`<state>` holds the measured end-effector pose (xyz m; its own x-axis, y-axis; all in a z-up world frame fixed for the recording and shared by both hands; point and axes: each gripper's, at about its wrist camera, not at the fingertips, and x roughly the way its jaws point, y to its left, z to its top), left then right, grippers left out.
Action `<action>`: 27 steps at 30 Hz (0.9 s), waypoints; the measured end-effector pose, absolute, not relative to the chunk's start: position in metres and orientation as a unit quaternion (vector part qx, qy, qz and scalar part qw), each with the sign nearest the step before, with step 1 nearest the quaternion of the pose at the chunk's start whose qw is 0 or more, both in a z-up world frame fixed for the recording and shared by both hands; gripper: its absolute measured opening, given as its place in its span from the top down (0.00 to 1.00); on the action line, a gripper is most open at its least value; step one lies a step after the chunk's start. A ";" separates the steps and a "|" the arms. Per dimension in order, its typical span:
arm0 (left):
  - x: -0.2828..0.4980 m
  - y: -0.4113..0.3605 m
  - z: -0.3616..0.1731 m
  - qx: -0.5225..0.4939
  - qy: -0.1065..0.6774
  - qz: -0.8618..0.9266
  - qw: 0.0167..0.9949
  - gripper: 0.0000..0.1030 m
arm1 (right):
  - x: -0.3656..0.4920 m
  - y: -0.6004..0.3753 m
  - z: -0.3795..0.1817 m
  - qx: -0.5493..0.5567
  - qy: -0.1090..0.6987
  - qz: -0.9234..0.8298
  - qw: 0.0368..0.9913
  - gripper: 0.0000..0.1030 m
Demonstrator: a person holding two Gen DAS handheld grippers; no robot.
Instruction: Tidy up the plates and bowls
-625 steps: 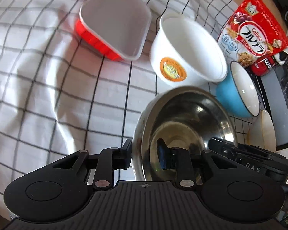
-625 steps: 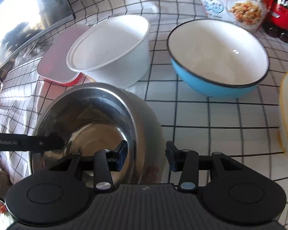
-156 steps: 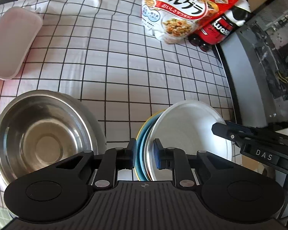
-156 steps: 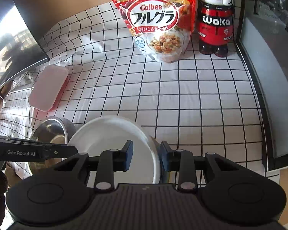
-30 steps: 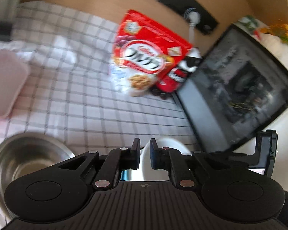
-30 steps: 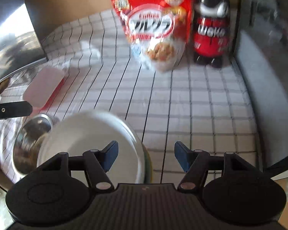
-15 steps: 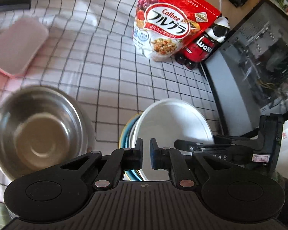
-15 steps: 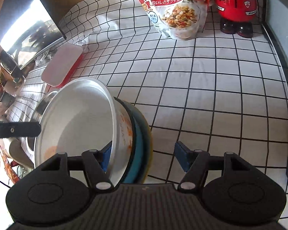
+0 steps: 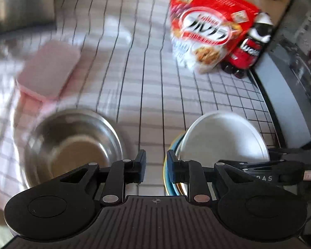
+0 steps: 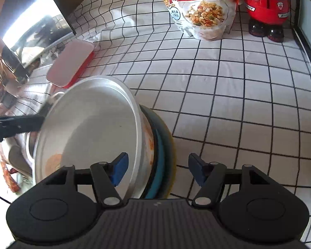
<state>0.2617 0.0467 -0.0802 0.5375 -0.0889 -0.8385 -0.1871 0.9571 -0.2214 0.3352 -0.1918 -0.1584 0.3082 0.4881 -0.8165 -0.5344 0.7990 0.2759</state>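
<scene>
A white bowl [image 9: 224, 141] sits nested in a blue bowl [image 10: 158, 166] on a yellow plate [image 10: 173, 155], on the checked cloth. My right gripper [image 10: 157, 170] is open and straddles the near rim of this stack: one finger is inside the white bowl, the other outside the plate, and the pads do not press. A steel bowl [image 9: 72, 145] stands empty to the left of the stack. My left gripper [image 9: 156, 166] hovers over the gap between steel bowl and stack, its jaws opening with only cloth between them.
A red box with a pale lid [image 9: 47, 72] lies beyond the steel bowl. A cereal bag [image 10: 199, 6] and a red bottle [image 10: 267, 6] stand at the back. A grey appliance [image 9: 290, 95] borders the right edge. Bare checked cloth [image 10: 238, 103] lies beyond the stack.
My left gripper's jaws, shut before, have parted a little, and it has shifted toward the steel bowl. My right gripper has sunk closer over the stack's rim.
</scene>
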 end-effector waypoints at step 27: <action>0.260 0.073 -0.083 -0.294 0.502 -0.068 0.810 0.80 | 0.341 -0.200 -0.166 -0.023 0.515 0.300 0.803 0.37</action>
<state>0.2598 0.0731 -0.0825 0.4862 -0.4055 -0.7741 -0.1844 0.8183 -0.5444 0.3414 -0.2002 -0.1663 0.2901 0.4585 -0.8400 -0.5058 0.8186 0.2721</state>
